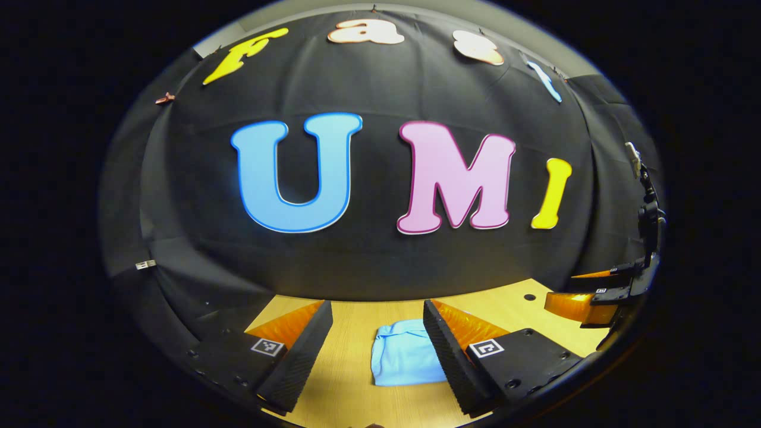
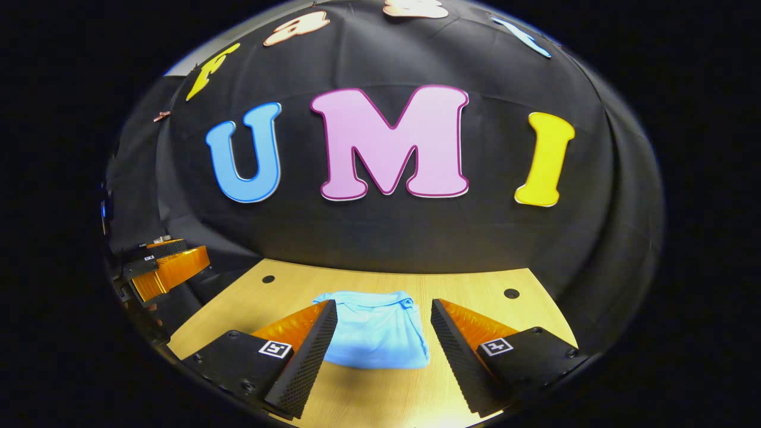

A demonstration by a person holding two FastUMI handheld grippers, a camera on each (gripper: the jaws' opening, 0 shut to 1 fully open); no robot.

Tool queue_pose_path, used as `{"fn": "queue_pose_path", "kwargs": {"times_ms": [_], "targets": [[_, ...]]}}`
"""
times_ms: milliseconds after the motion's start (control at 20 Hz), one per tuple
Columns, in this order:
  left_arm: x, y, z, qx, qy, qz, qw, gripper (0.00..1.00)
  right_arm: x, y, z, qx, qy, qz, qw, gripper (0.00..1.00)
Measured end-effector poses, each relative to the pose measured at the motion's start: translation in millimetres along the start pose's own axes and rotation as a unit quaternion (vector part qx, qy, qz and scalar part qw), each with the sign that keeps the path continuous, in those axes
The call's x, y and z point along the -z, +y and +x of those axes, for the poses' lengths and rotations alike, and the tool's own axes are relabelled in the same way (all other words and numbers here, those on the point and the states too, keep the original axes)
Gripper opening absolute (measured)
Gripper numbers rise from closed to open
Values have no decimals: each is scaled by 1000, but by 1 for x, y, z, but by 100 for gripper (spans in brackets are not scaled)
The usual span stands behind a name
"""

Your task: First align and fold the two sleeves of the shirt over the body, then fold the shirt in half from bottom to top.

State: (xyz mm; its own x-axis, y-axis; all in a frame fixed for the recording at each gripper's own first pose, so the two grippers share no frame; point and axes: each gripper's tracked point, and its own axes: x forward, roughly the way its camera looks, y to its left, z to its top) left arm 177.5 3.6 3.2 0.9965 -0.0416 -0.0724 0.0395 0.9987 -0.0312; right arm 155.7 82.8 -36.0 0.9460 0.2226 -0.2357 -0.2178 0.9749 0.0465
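Shirt (image 2: 374, 333) lies folded on the surface (image 2: 475, 285) — soft, limp, best taken by its edges; both claws (image 1: 374, 351) (image 2: 380, 351) are held agape, empty.

Plain light blue shirt (image 2: 374, 333) on a pale wood-grain table (image 2: 475, 285).

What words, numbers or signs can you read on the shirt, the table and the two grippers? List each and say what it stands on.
None can be read.
Shirt: plain, no print visible.
Table: bare wood, no text.
Left gripper and right gripper: each finger bears a marker square with a black-and-white pattern, no words or numbers.
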Motion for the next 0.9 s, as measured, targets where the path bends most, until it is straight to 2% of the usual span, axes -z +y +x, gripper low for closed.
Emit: {"fn": "queue_pose_path", "kwargs": {"times_ms": [100,150,300,400,900], "targets": [[8,1,-48,9,1,-14,1000,97,9,16,-35,-18,1,21,1000,98],[9,8,-69,2,-6,-13,1000,97,12,21,-51,-23,1,18,1000,98],[13,18,-123,-13,-23,-14,1000,97,25,19,-91,-9,-4,-9,1000,98],[16,24,-153,-18,-30,-6,999,97,31,25,-118,-6,-12,-6,1000,99],[51,1,-258,-4,-14,-6,1000,97,36,31,-216,26,-35,20,999,98]]}}
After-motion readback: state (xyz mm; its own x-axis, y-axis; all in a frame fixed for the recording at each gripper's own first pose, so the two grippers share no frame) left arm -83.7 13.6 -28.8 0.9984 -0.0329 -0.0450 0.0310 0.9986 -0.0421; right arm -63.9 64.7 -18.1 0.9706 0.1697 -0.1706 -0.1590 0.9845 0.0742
